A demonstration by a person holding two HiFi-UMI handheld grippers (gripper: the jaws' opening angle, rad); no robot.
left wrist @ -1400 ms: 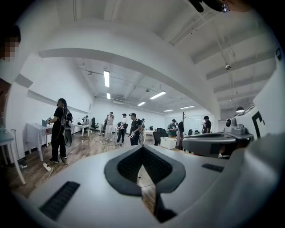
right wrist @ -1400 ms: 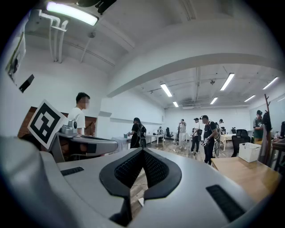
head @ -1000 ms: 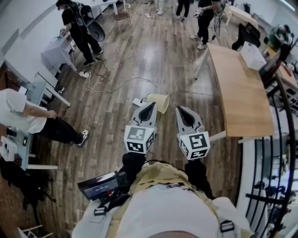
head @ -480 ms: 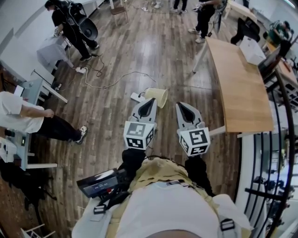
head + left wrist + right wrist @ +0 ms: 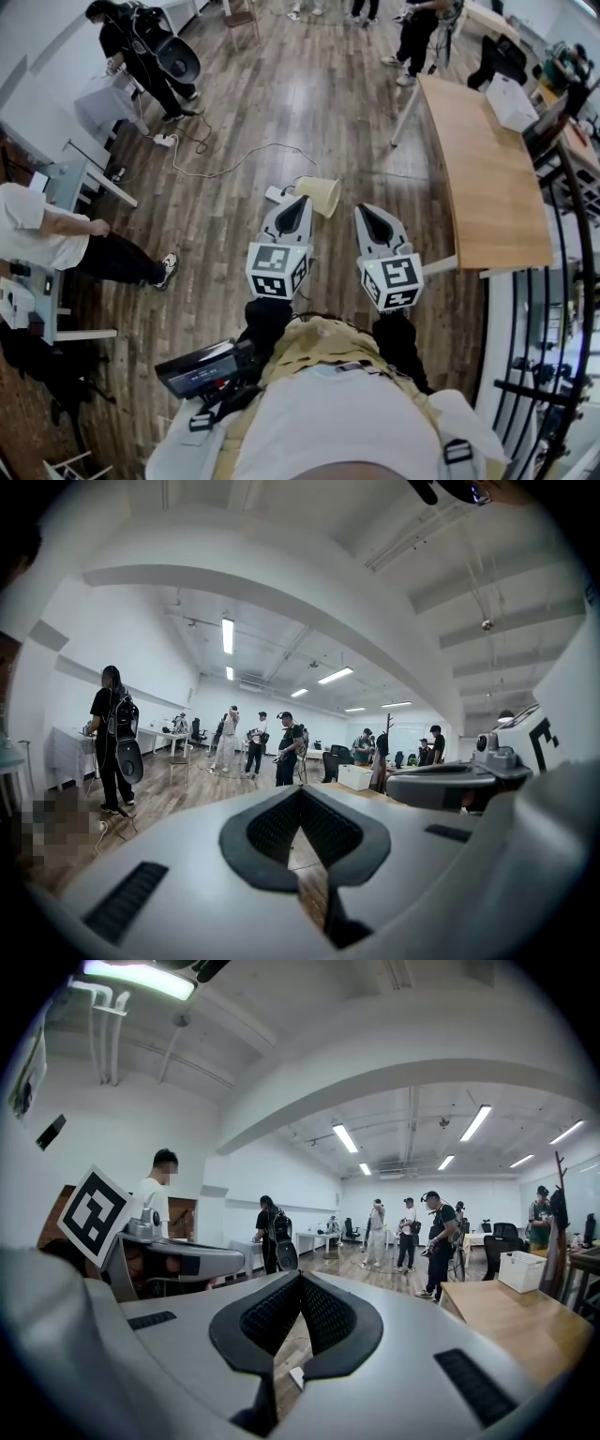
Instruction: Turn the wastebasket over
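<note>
Wastebasket (image 5: 320,195) lies on its side on the plank floor (image 5: 309,94). It's cream-coloured, not turned over yet.

Left gripper (image 5: 298,204): in the head view its tip sits at the wastebasket's near-left edge. It's held about level above the floor, and no contact with the basket is visible. In the left gripper view (image 5: 300,792) the jaws are together, tips meeting, with nothing between the pads (image 5: 267,832).

Right gripper (image 5: 369,212): near side of the wastebasket, off to its right, clear of it. In the right gripper view (image 5: 300,1275) the jaws are also closed and empty. Only floor shows through the gap behind the tips.

Marker cubes (image 5: 278,270) sit on the person's side of both grippers, further from the wastebasket than the tips.

Around the wastebasket:
- A small white block (image 5: 275,195) sits just beside it on the left. I can't tell whether they touch.
- A loose cable (image 5: 204,172) runs across the floor beyond it and to the left.
- A wooden table (image 5: 487,178) stands to its right, well apart.
- A person in a white shirt (image 5: 33,230) is far to its left.
- A person in black (image 5: 141,61) is far beyond it on the left.

Neither gripper view shows the wastebasket. Both look out across the room.
</note>
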